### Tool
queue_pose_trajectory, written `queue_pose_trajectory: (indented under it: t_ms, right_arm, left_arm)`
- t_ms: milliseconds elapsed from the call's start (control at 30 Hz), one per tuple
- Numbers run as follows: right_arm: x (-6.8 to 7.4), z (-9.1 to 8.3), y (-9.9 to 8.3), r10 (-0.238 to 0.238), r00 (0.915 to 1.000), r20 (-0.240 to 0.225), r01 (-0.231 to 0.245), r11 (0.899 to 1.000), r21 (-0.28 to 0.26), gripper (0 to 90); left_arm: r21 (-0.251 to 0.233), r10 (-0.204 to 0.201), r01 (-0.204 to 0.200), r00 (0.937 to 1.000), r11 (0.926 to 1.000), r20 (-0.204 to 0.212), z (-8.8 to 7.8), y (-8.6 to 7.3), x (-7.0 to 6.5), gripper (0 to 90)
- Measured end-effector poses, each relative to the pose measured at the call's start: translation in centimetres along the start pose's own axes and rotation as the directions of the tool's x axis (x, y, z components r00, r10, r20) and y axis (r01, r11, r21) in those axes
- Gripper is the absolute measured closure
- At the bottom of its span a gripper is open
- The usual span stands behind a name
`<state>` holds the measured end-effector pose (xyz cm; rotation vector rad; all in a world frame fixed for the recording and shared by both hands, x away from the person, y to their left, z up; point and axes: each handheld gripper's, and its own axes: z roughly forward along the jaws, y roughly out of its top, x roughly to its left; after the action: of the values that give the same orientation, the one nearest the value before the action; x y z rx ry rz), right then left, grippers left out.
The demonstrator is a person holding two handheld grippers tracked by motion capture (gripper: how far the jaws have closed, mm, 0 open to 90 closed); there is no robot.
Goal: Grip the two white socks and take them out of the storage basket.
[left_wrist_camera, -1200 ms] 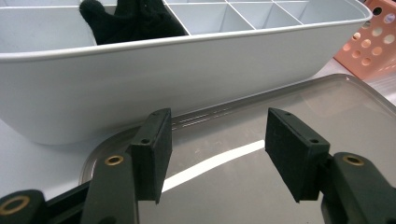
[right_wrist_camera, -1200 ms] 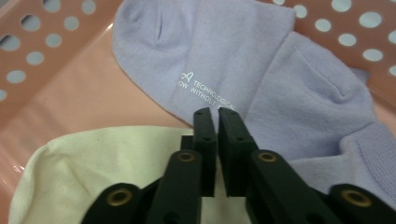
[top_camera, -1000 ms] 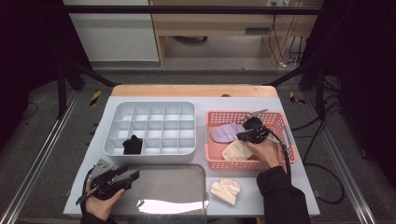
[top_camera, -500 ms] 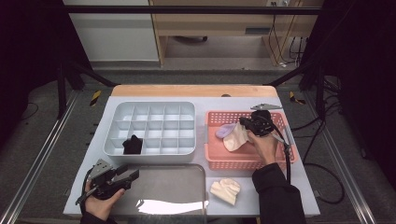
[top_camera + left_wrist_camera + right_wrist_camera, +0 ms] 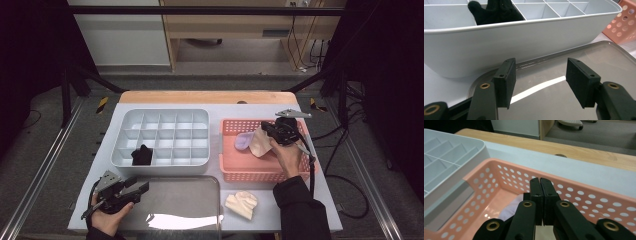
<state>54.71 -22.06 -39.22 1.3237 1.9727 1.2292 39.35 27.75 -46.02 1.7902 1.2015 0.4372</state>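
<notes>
Two hand-held grippers work over a pale grey worktop [image 5: 320, 200], described here from left to right. At the near left, the left hand-held gripper [image 5: 141, 187] rests above a shiny grey metal tray [image 5: 200, 200]; its jaws stand apart with nothing between them, hovering idle. Just beyond it sits a white plastic organiser box with many square compartments [image 5: 165, 136]. A crumpled black cloth item [image 5: 142, 155] lies in a compartment of the front row, near the box's left corner.

Right of the box is a salmon-pink perforated plastic basket [image 5: 235, 172]. Inside it lies a folded pale lilac cloth item [image 5: 243, 141]. Beside that, a beige cloth item [image 5: 260, 142] hangs lifted above the basket floor, pinched by the right hand-held gripper [image 5: 265, 131], whose jaws are clamped tight on the fabric. In the right gripper view the jaws meet flush, with a sliver of beige below them.

In front of the basket, on the worktop, lies a folded cream cloth item [image 5: 241, 204].

The step in hand appears to be lifting the beige item clear of the basket. The next move likely calls for carrying it leftwards to an empty compartment of the organiser, keeping the grip firm so the dangling fabric clears the basket wall.
</notes>
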Motion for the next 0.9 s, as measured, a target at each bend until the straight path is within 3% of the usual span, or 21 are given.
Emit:
queue_pose_trajectory:
  t_ms: [400, 600, 767, 900]
  right_arm:
    - [0.5, -1.2, 0.7, 0.009, 0.9997, -0.021, -0.011, 0.996, -0.090, 90.0]
    - [1.1, -2.3, 1.9, -0.021, 0.9994, -0.027, 0.017, 0.993, -0.115, 90.0]
    - [1.1, -1.6, 2.2, -0.012, 0.9997, -0.021, 0.010, 0.994, -0.106, 90.0]
    - [0.9, 0.2, 1.5, -0.009, 1.0000, 0.004, 0.009, 0.999, -0.042, 89.9]
  left_arm:
    - [-0.003, -0.001, 0.001, 1.0000, 1.0000, -0.001, -0.1, 0.0, 0.0, 40.3]
    - [-0.002, 0.001, -0.001, 1.0000, 1.0000, 0.000, 0.0, 0.0, 0.0, 40.3]
    - [-0.005, 0.000, 0.000, 1.0000, 1.0000, 0.002, -0.1, 0.0, 0.1, 40.3]
    - [-0.004, 0.001, -0.001, 1.0000, 1.0000, 0.002, -0.1, 0.0, 0.0, 40.3]
